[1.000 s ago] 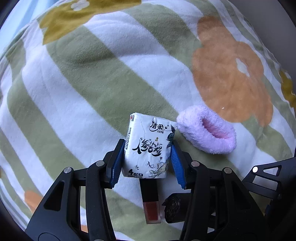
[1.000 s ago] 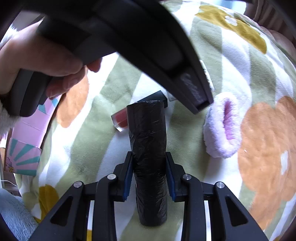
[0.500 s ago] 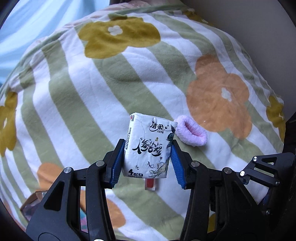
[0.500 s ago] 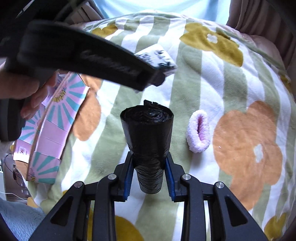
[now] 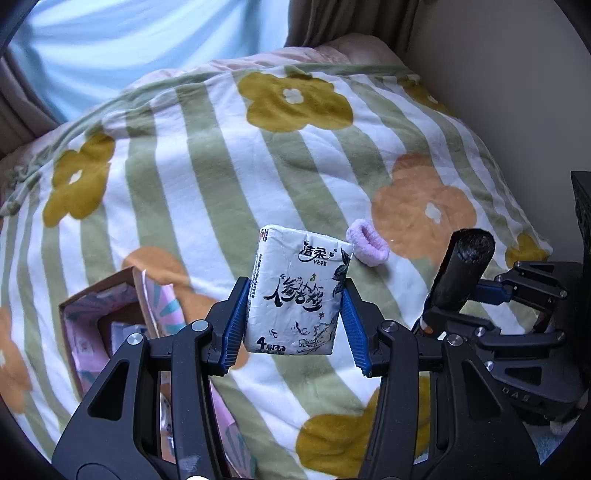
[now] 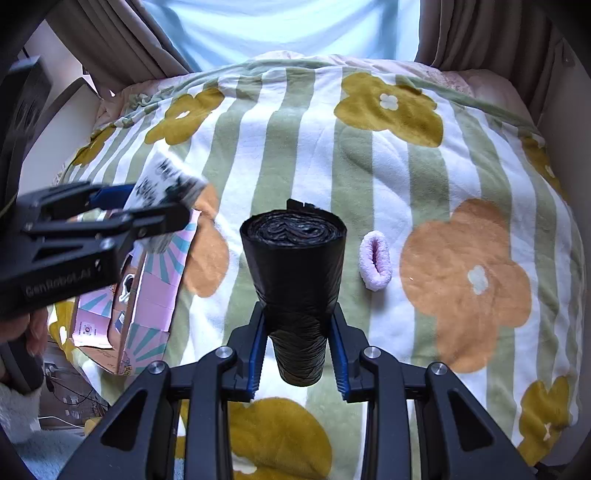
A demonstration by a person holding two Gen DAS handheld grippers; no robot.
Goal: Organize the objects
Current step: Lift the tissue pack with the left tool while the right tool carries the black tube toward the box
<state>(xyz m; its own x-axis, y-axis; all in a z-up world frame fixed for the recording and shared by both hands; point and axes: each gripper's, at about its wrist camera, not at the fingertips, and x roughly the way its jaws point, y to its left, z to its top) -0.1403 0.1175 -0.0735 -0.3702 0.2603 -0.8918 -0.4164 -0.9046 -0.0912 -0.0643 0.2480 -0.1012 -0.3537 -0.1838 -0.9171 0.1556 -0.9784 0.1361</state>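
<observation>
My left gripper [image 5: 293,325] is shut on a white tissue pack [image 5: 297,291] with black lettering and holds it high above the bed. My right gripper [image 6: 297,345] is shut on a black roll of bin bags [image 6: 295,273], also lifted; the roll shows in the left wrist view [image 5: 461,269] at the right. A pink fluffy scrunchie [image 6: 376,266] lies on the flowered blanket [image 6: 369,155]; it also shows in the left wrist view [image 5: 367,246]. An open pink patterned box [image 5: 107,325] sits at the left on the bed, below my left gripper [image 6: 155,206].
The bed is covered by a green-striped blanket [image 5: 207,177] with yellow and orange flowers. Curtains [image 6: 476,29] and a bright window stand behind it. A wall [image 5: 498,74] runs along the right. Cables lie on the floor [image 6: 70,398] at the left.
Both grippers have risen and pulled back from the blanket with their objects. The scrunchie looks smaller and farther, and the pink box has come into the left wrist view.
</observation>
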